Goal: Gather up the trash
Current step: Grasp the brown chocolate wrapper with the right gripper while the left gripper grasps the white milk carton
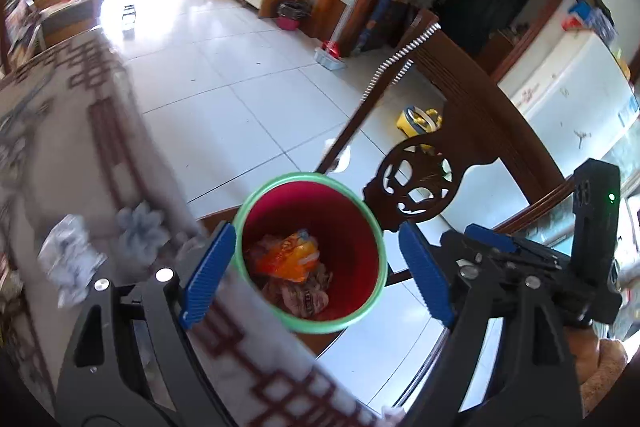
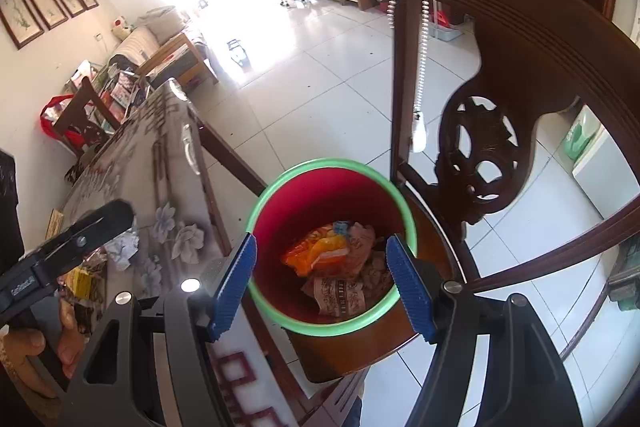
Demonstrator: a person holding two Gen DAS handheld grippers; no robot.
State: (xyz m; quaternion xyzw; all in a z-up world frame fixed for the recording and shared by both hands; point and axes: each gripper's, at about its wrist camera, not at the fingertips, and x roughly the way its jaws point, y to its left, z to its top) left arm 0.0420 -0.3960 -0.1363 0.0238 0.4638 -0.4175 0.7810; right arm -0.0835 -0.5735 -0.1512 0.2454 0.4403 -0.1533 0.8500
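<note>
Both grippers (image 1: 316,271) (image 2: 322,281) open above bin (image 2: 260,199).

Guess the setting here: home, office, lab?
Most likely a home, an open dining and living room: a carved wooden chair beside a cloth-covered table, a sofa under framed pictures, and a bin on the chair seat.

No legible text on any wrapper (image 2: 340,297) or label

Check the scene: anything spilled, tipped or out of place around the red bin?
Nothing spilled. The red bin with the green rim stands upright on the wooden chair seat, wrappers inside. Crumpled white paper lies on the floral tablecloth, uncollected.
</note>
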